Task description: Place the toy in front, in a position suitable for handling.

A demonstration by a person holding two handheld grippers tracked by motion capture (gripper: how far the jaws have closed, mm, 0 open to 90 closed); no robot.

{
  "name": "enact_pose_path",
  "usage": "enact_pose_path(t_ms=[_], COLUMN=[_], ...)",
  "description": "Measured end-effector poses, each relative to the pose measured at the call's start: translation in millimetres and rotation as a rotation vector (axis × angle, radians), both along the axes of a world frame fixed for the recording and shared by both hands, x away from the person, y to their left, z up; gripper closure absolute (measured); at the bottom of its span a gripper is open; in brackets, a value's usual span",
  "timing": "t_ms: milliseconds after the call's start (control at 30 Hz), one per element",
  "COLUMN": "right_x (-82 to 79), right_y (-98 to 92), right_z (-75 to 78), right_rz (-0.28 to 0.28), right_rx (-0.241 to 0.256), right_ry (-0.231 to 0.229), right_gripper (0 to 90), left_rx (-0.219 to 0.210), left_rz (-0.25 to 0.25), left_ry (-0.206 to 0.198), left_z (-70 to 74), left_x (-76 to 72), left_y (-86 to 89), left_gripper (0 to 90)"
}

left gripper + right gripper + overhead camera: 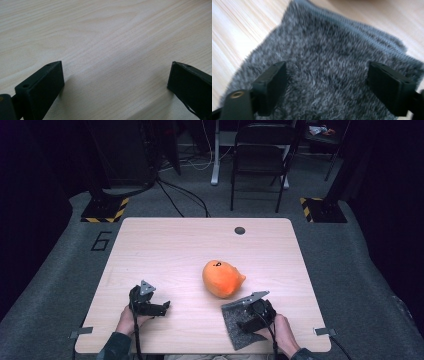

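Grey cloth (332, 75) at the counter's (165, 245) near right lies under the spread right gripper (327, 85), whose next move is probably a descent and pinch, while the left gripper (115, 82) rests released.

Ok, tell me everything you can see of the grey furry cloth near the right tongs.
The grey cloth is a roughly rectangular piece of fuzzy, mottled dark-and-light grey fabric, like fleece or fake fur. It lies flat on the wooden table near the front edge, just in front of the orange plush toy and seemingly apart from it. The right tongs are right over it with jaws open and spread across the pile, not gripping it. One edge looks like a stitched hem.
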State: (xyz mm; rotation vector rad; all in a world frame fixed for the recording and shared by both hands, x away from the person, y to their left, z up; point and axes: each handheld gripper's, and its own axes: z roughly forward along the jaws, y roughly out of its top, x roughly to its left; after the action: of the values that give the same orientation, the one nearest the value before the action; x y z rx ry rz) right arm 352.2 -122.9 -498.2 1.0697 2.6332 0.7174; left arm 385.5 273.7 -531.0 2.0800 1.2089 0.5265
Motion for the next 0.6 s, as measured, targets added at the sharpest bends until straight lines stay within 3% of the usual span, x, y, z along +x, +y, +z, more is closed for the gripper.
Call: enact_pose_path(t_ms=[133,267,600], right_x=[0.7,0.2,1.8], right_y=[0.9,0.8,-9.4], right_z=[-3.0,-1.9,1.0], right_rz=[0.01,0.031,0.019], right_rx=[-0.019,-0.012,0.007], right_ry=[0.006,0.0,-0.002], right_gripper=[22.3,35.6,67.6], left_rx=[0.003,0.003,0.002], left_rz=[-0.002,-0.002,0.002], left_ry=[0.001,0.002,-0.001], left_z=[0.1,0.1,0.0], left_x=[-0.5,-0.5,0.4], left_y=[0.3,0.3,-0.3], left_gripper=[0.2,0.2,0.2])
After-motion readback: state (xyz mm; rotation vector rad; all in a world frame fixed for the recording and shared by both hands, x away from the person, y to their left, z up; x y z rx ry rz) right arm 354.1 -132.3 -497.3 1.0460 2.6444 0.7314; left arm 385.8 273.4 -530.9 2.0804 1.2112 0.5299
